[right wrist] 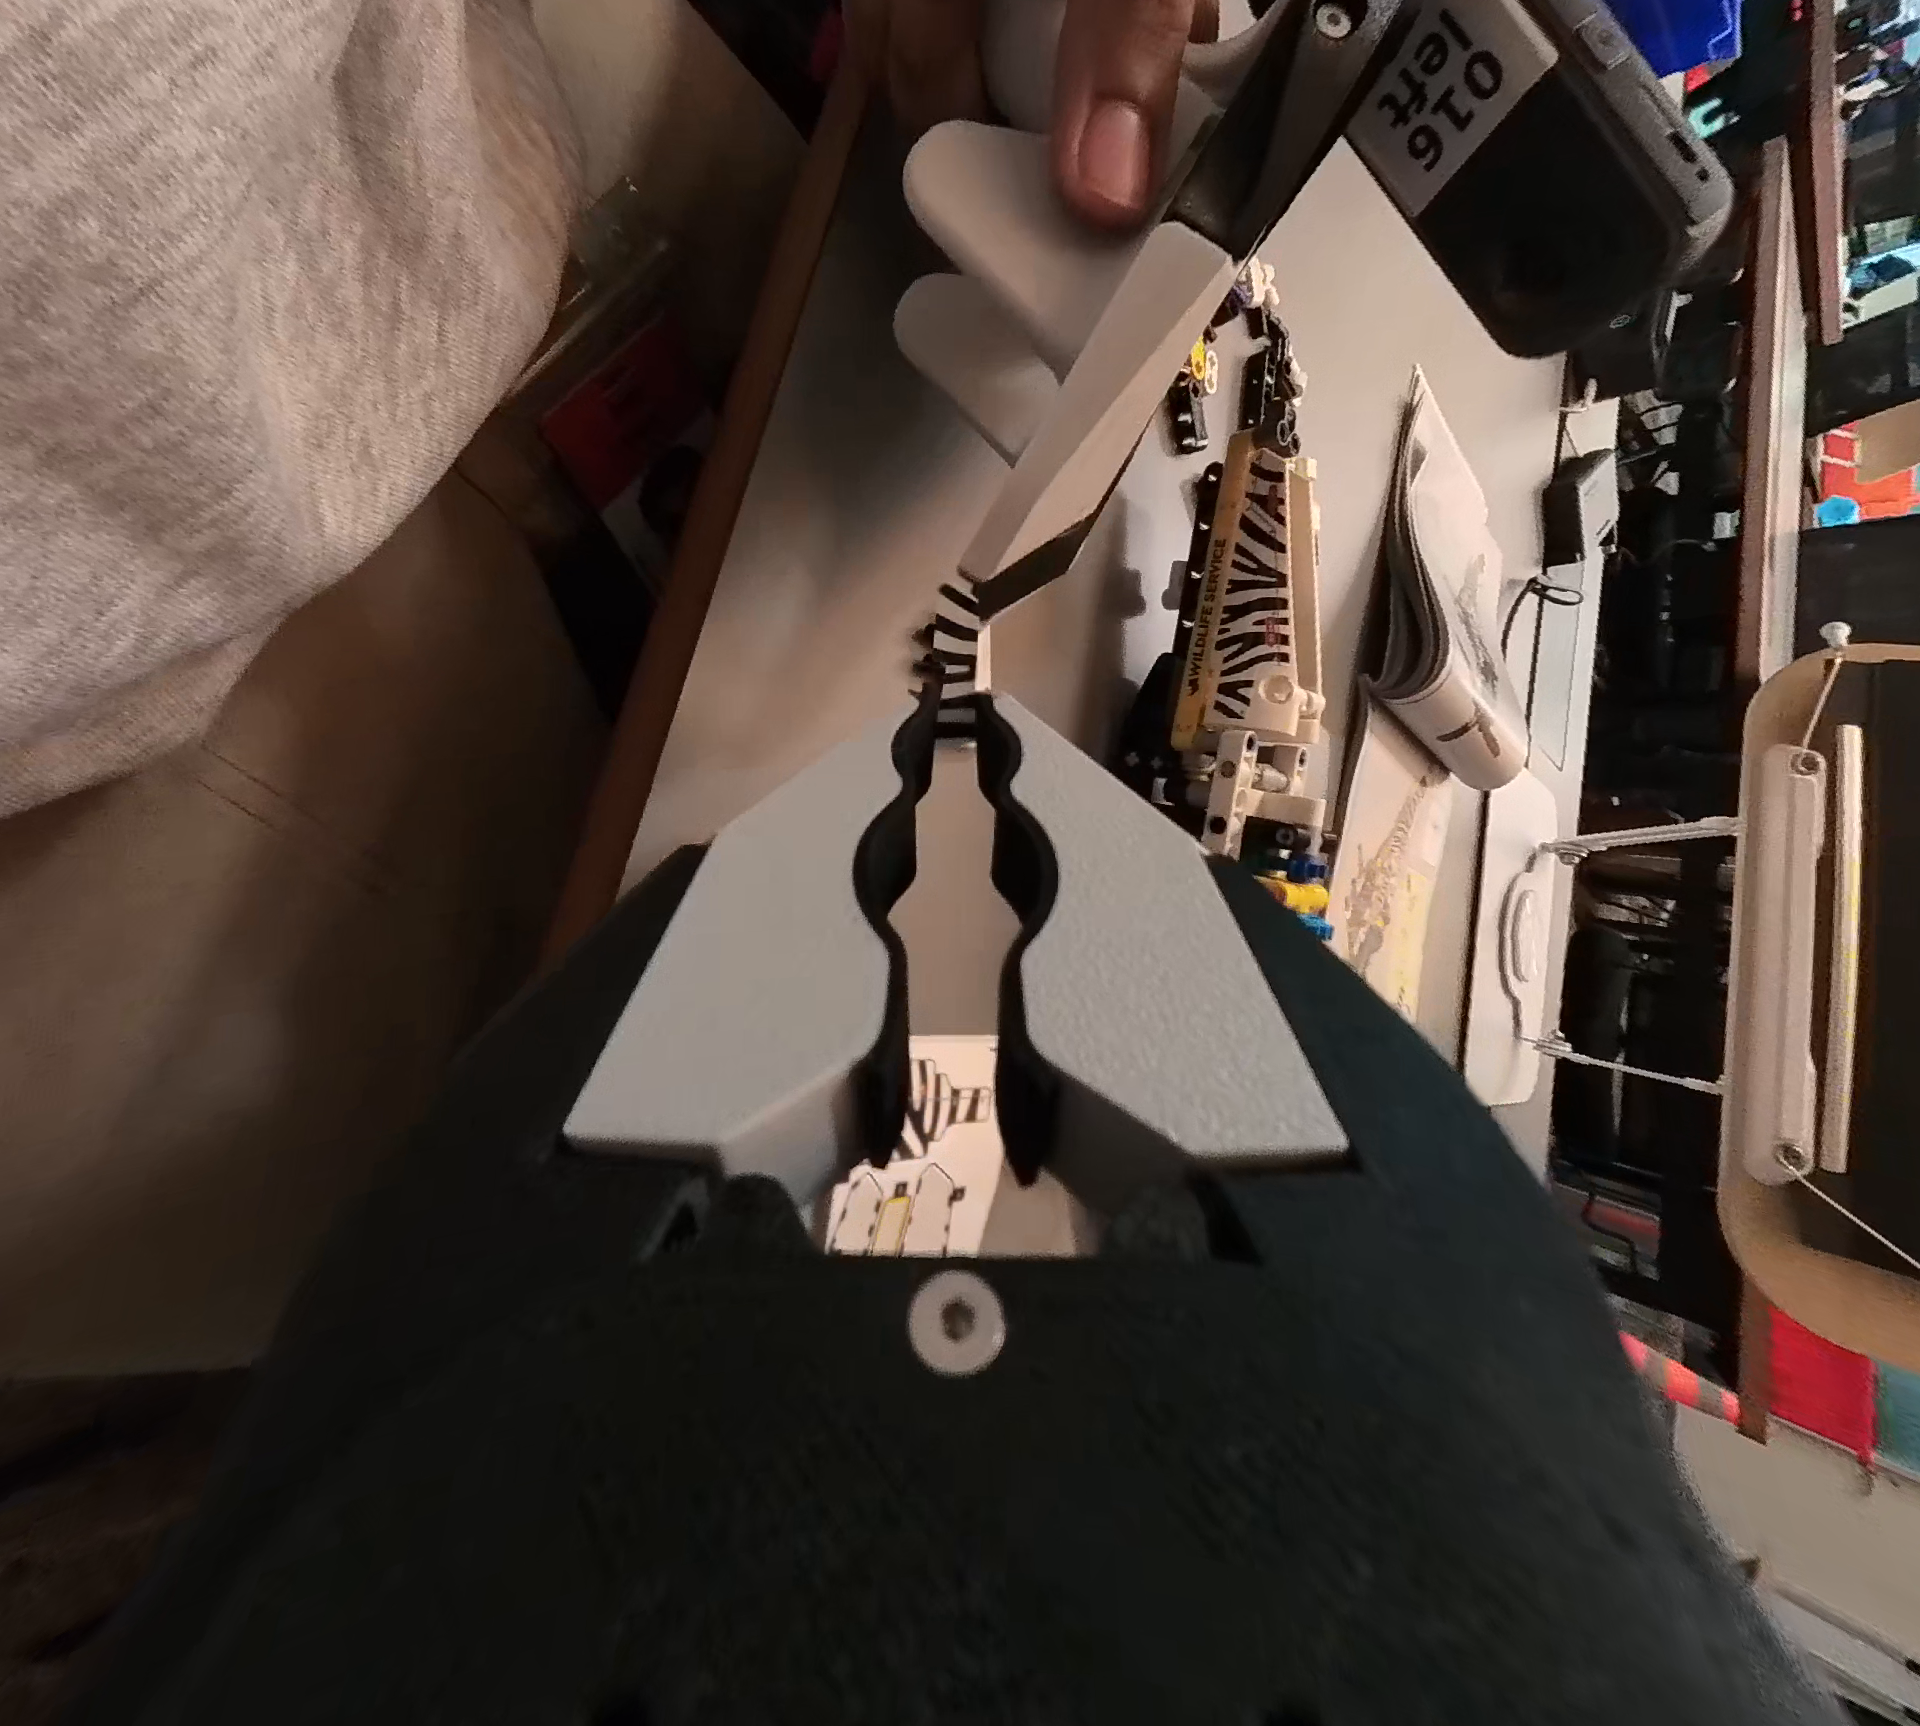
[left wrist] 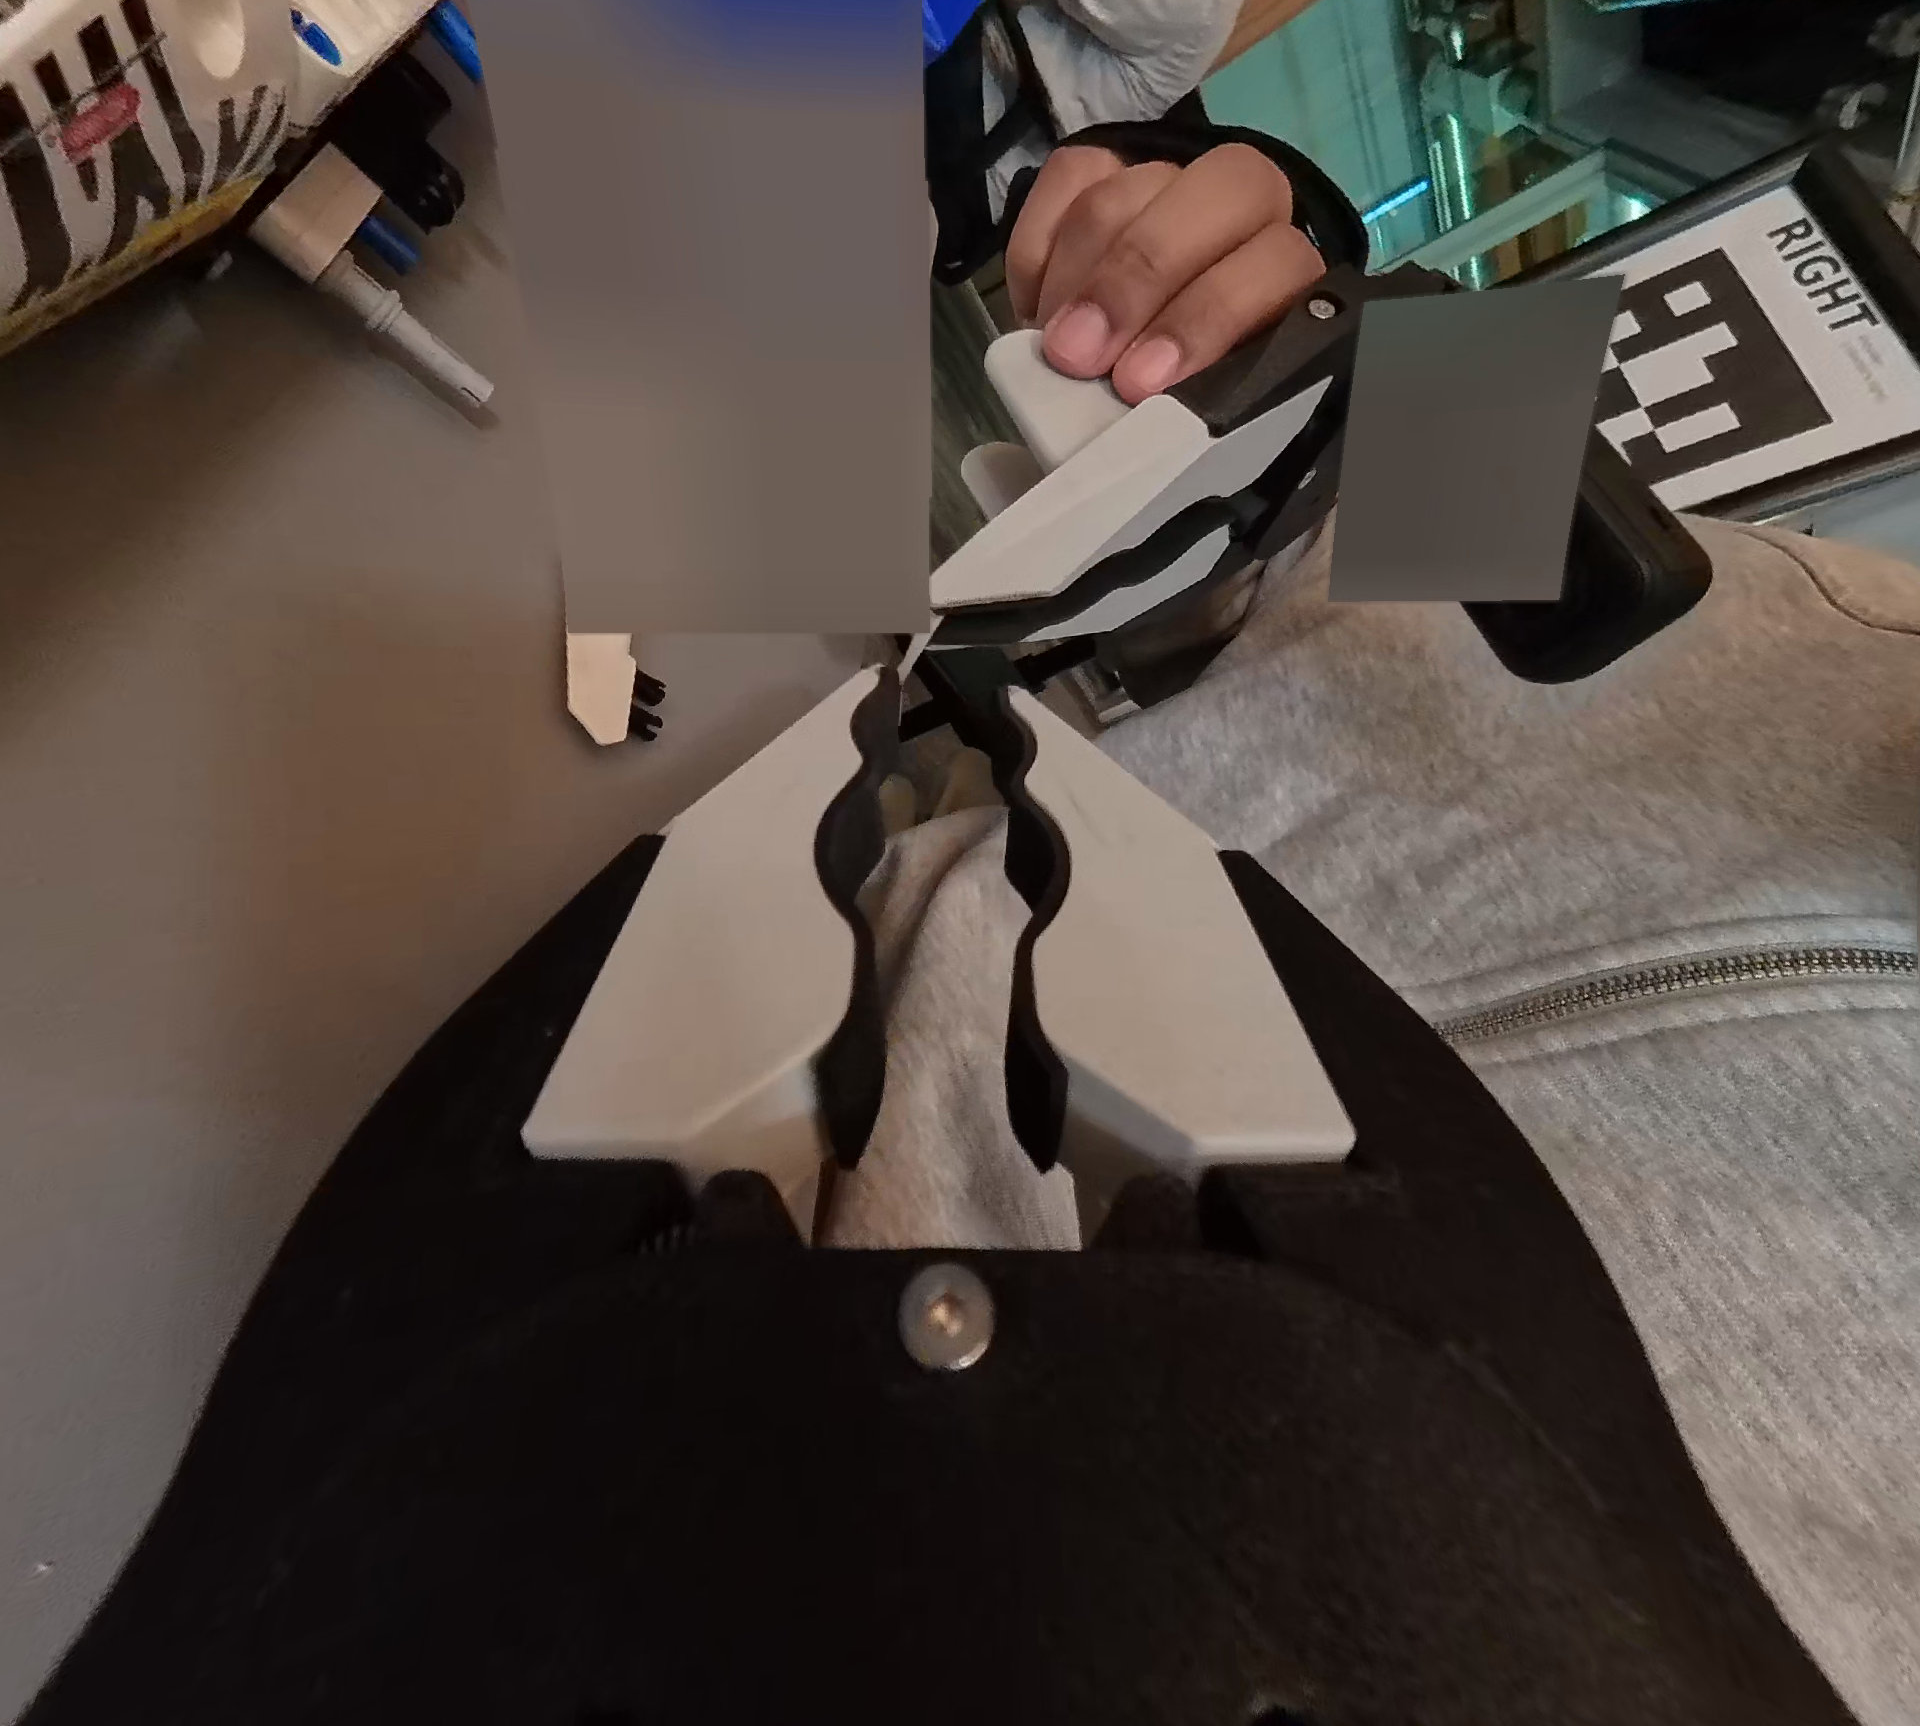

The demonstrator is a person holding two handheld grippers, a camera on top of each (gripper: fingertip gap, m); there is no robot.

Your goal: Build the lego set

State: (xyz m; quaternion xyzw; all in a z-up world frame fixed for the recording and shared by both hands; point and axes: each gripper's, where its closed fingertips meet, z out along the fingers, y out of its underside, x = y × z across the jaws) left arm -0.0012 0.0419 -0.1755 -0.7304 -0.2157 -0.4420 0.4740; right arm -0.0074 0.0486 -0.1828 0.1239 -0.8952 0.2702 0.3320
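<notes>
Both my grippers meet tip to tip on a small zebra-striped piece (right wrist: pixel 951 653) above the table (right wrist: pixel 831 533), so nothing fits between them. Just beyond it in the right wrist view, the zebra-striped lego model (right wrist: pixel 1252 606), loose black parts (right wrist: pixel 1262 372) and a booklet (right wrist: pixel 1439 575) crowd the far side, while the strip of table toward the wooden edge (right wrist: pixel 717 471) lies bare. On my side, a grey sweater (left wrist: pixel 1455 897) hems in the left gripper (left wrist: pixel 940 720).

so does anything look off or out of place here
Nothing looks damaged or spilled. The one oddity: the small zebra-striped white lego panel is held in mid-air between both grippers' fingers, above the grey tabletop, away from the half-built striped lego vehicle.
</notes>
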